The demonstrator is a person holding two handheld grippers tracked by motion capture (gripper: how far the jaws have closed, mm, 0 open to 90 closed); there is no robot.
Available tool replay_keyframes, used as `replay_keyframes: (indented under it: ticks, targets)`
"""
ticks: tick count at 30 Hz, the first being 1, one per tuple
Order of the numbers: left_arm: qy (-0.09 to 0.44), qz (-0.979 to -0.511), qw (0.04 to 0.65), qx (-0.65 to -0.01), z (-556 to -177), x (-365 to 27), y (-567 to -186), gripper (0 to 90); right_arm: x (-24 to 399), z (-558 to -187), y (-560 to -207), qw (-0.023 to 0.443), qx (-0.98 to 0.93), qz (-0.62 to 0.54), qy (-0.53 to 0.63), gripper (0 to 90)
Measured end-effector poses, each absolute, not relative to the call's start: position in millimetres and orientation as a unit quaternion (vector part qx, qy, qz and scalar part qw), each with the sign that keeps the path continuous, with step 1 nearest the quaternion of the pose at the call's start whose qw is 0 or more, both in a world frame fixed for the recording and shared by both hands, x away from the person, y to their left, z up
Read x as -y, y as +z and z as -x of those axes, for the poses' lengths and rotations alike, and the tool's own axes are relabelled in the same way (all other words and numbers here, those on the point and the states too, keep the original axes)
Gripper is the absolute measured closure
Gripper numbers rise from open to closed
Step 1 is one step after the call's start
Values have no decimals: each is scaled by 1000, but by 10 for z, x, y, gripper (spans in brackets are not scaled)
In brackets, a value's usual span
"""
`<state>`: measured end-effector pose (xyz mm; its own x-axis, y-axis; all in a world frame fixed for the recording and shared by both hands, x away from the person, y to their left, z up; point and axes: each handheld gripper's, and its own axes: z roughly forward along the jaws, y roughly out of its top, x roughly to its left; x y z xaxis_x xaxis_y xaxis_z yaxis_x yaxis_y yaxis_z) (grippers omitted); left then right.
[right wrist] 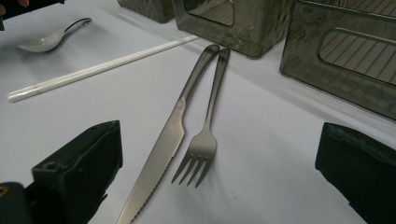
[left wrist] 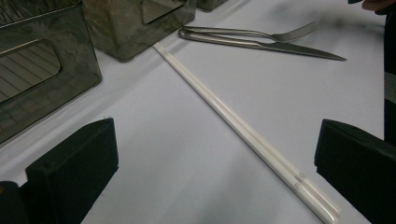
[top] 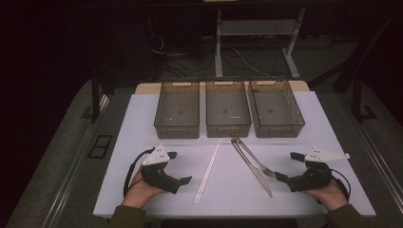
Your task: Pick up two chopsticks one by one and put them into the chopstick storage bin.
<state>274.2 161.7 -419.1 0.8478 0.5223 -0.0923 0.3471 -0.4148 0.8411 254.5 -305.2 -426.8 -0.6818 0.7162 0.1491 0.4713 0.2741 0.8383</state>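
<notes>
Smooth white chopsticks (top: 208, 170) and a steel knife (top: 252, 166) lie lengthwise toward the bins; left gripper (top: 179, 167) and right gripper (top: 288, 166) gape wide, empty.

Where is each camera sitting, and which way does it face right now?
High view: above the person's side, looking forward and down on the table; both hands and tools show.
Left gripper view: rides the left tool, facing the chopsticks; its open jaws show.
Right gripper view: rides the right tool, facing the knife and fork; open jaws.
Both gripper views share chopsticks, knife and fork.

Overhead camera faces forward; both low close views share the chopsticks (left wrist: 243, 126).
</notes>
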Motion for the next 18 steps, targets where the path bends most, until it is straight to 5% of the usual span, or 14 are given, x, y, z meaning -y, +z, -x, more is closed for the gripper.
replay_keyframes:
  ticks: [18]
  targets:
    - [84,-842,465,-259,-2723,-1461,-4161,12,3052,-2542,-4268,126,-788,-377,471,10]
